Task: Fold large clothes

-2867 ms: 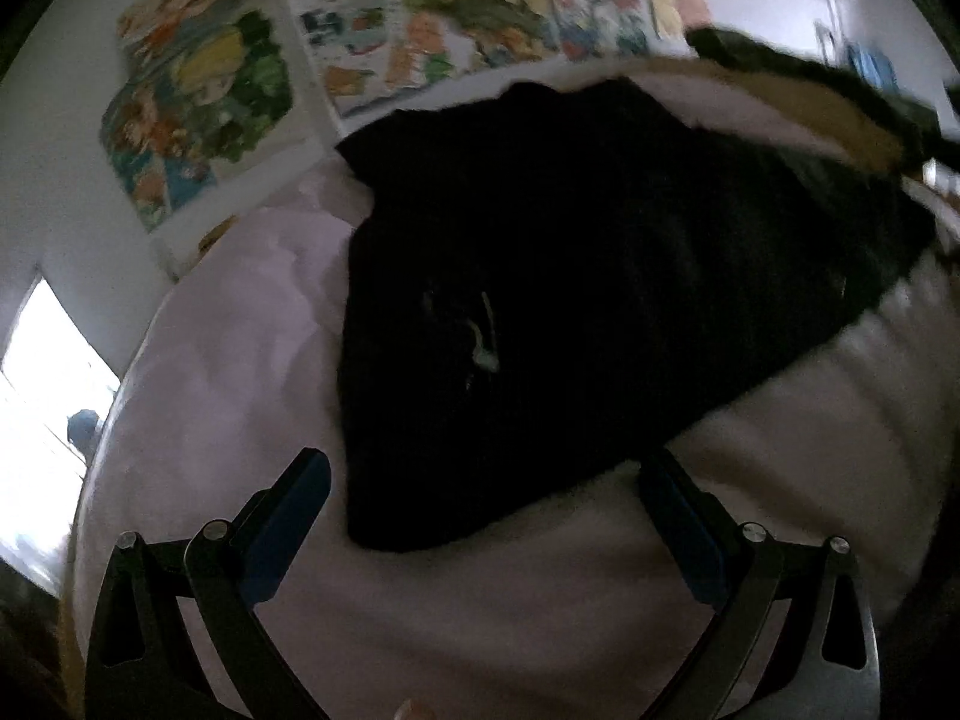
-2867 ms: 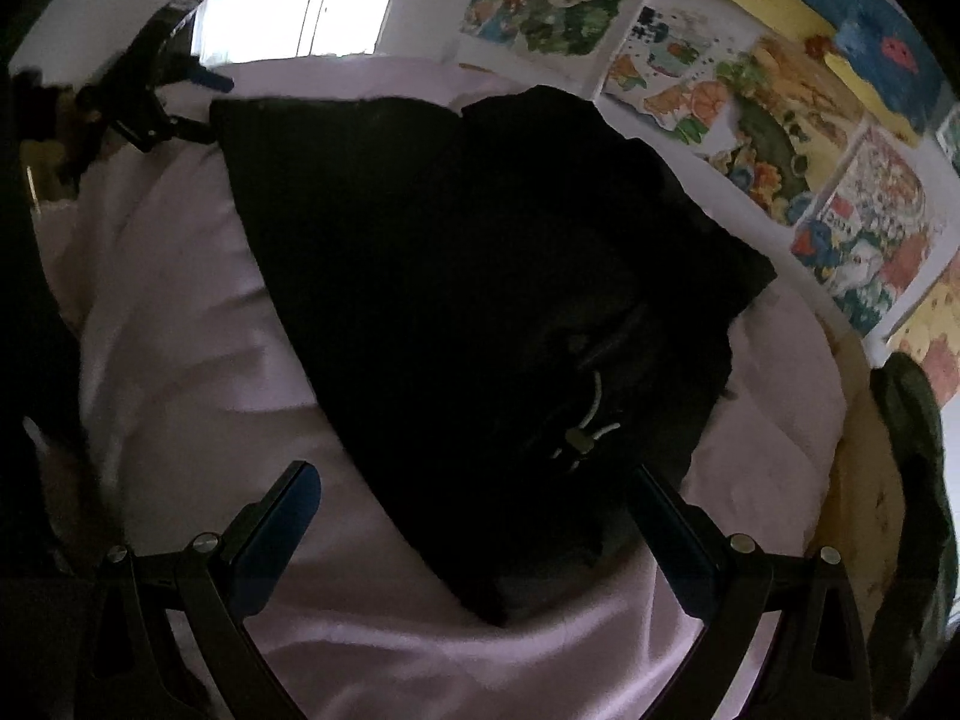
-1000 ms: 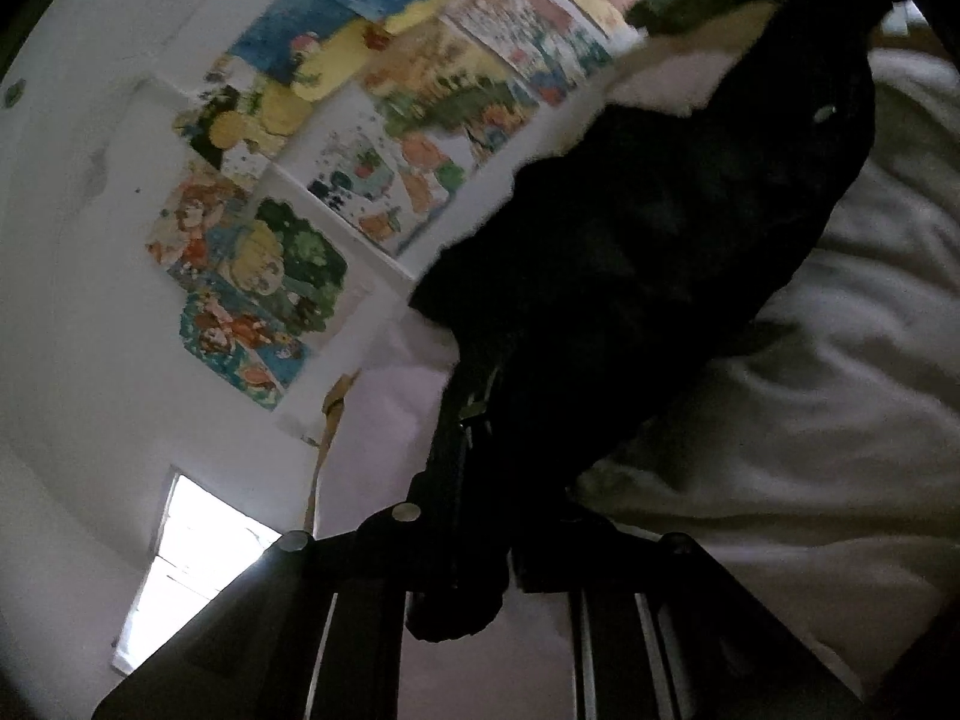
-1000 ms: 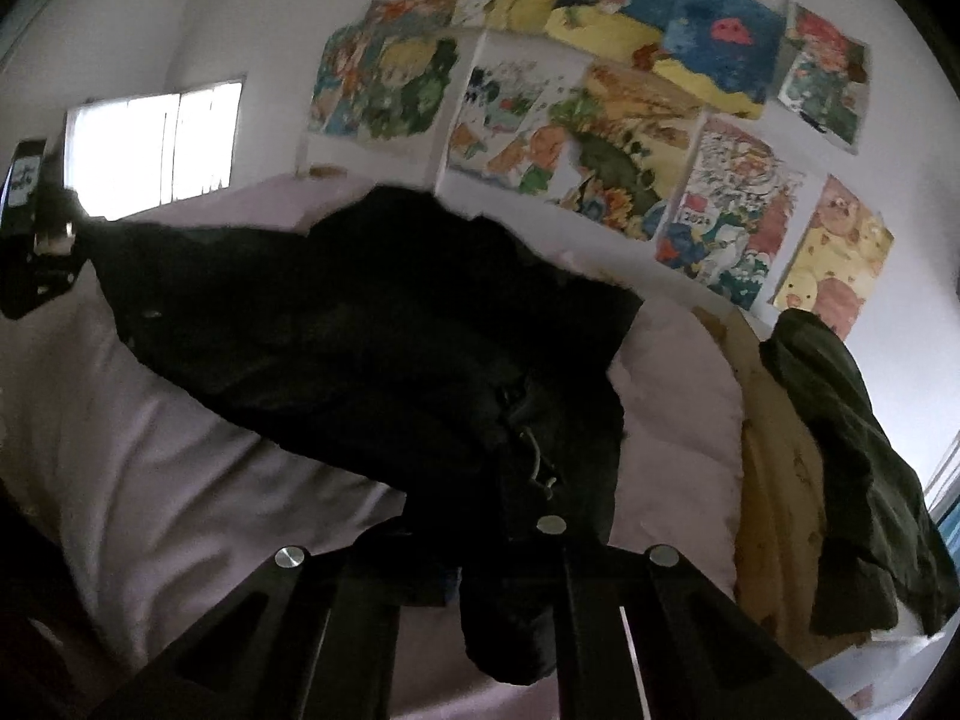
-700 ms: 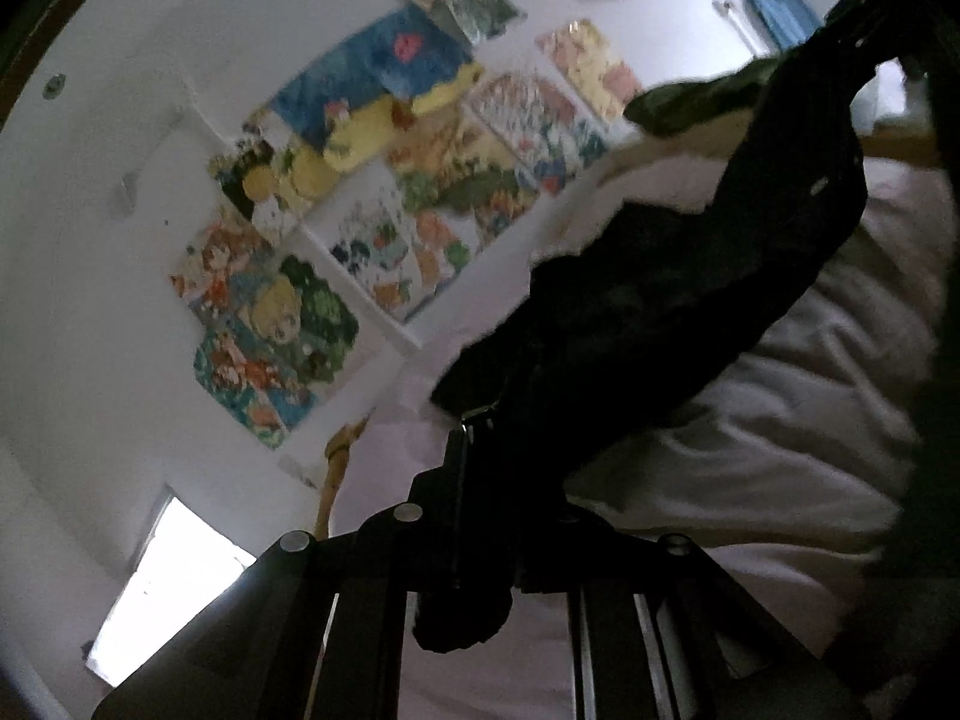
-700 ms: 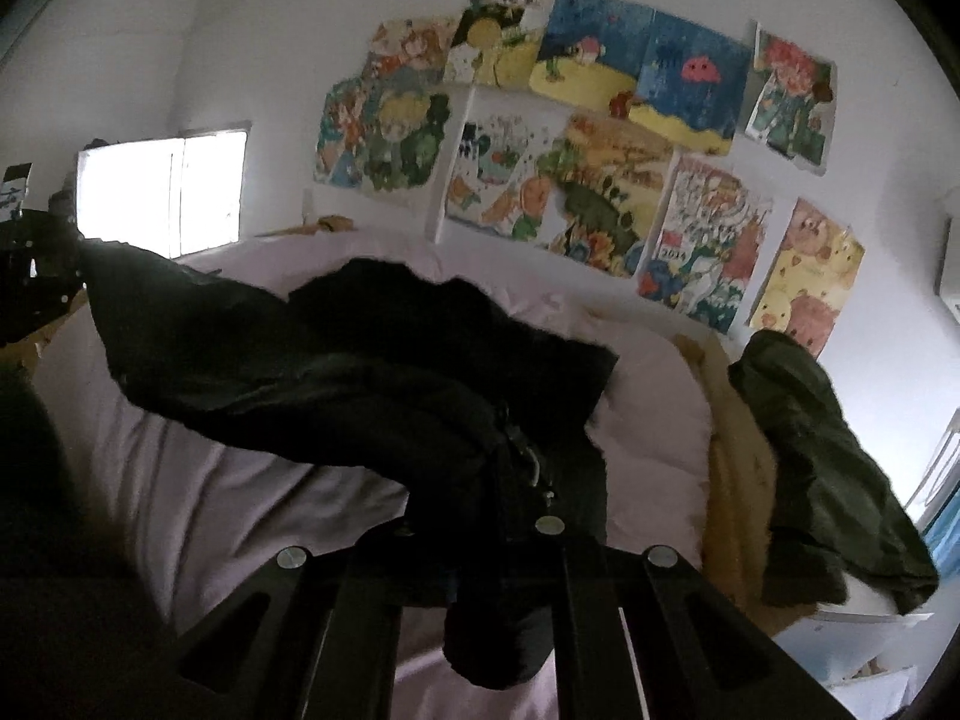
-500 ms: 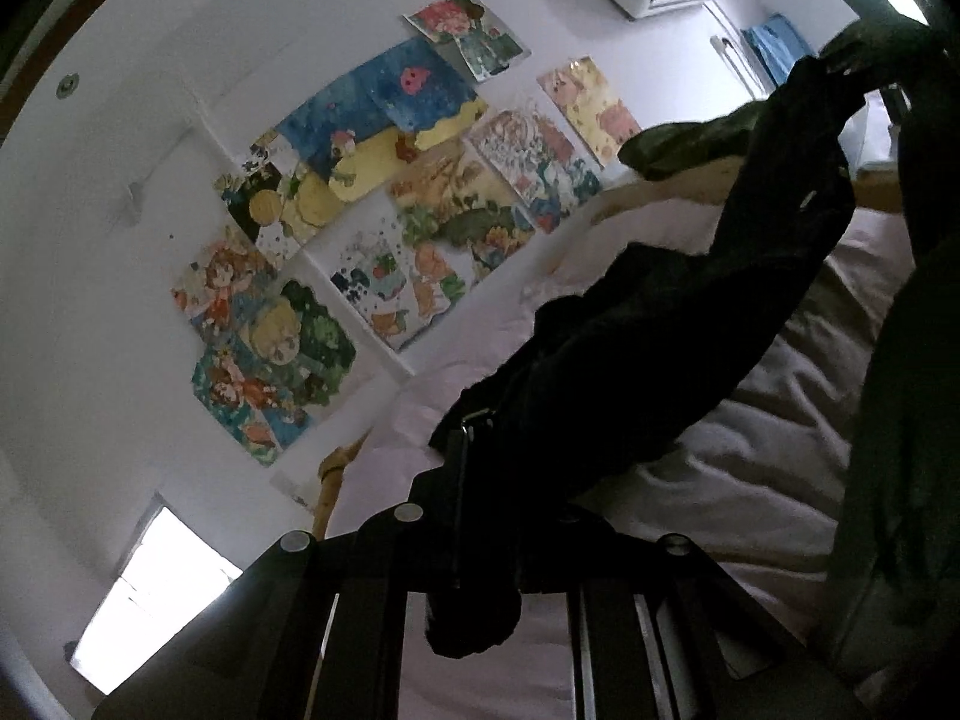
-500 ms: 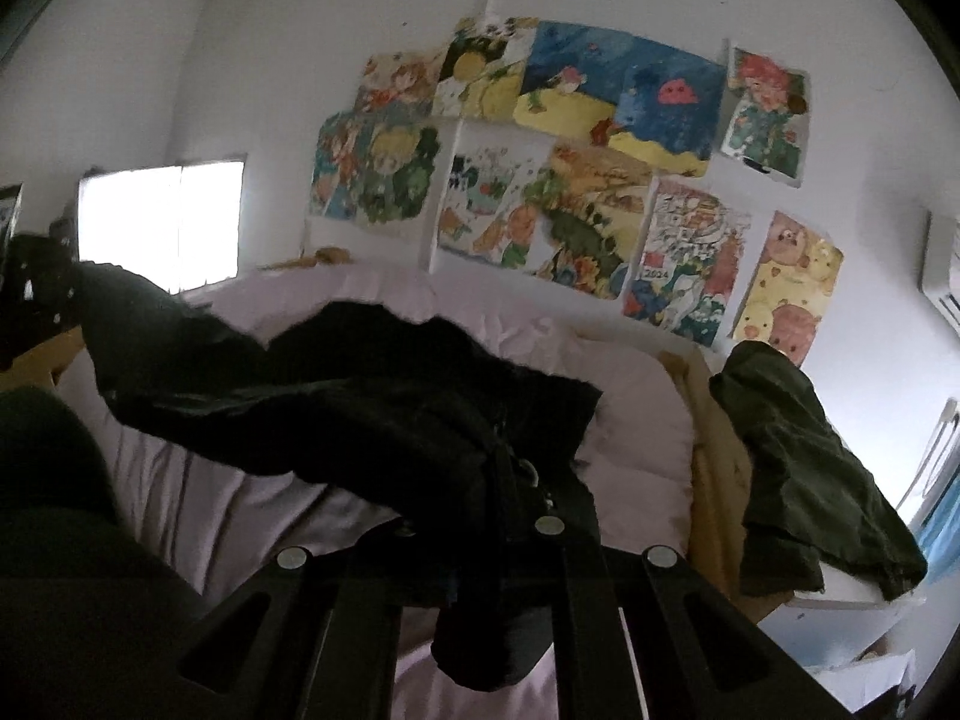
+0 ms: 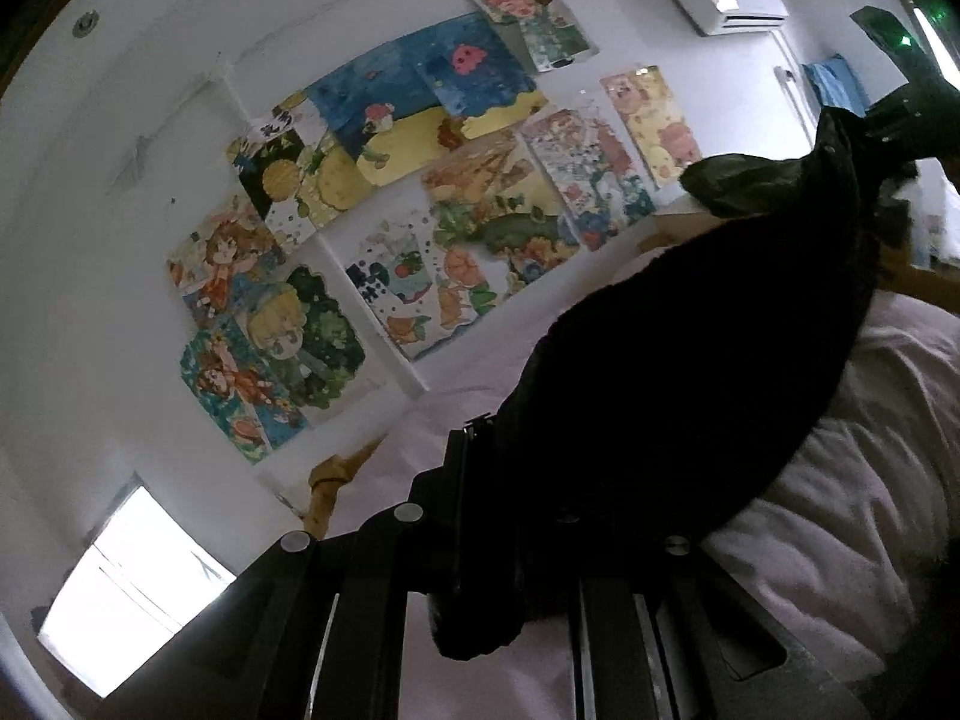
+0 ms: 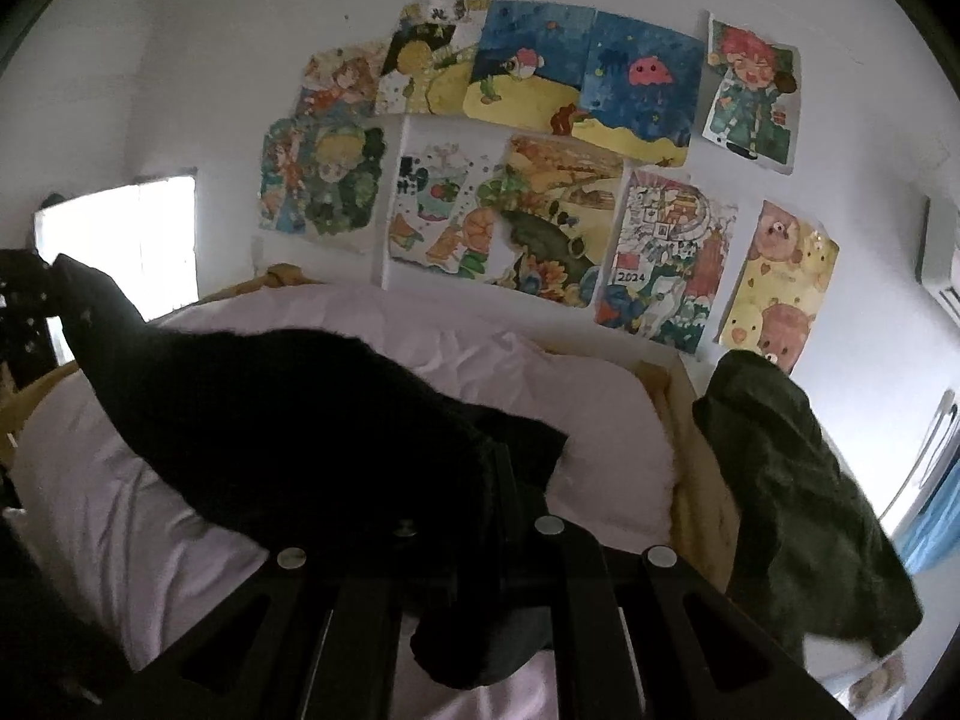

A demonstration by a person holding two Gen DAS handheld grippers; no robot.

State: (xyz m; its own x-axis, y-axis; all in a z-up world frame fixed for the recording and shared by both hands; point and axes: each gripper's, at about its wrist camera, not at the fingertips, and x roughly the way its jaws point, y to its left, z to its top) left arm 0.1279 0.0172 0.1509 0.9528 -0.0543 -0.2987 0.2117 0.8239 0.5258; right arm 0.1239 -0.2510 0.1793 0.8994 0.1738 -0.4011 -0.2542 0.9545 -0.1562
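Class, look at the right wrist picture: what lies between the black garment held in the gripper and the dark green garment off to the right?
In the right wrist view, pale pink bedding and a yellowish blanket edge separate the black garment from the dark green garment.

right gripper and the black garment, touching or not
Touching: the right wrist view shows the right gripper shut on the black garment, cloth bunched between its jaws.

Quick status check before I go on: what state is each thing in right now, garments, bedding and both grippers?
black garment: pinched at two ends, hanging stretched between the grippers above the bed.
left gripper: shut on the black garment.
right gripper: shut on the black garment.
pink duvet: spread on the bed, wrinkled.
dark green garment: unfolded, draped at the bed's edge, untouched.
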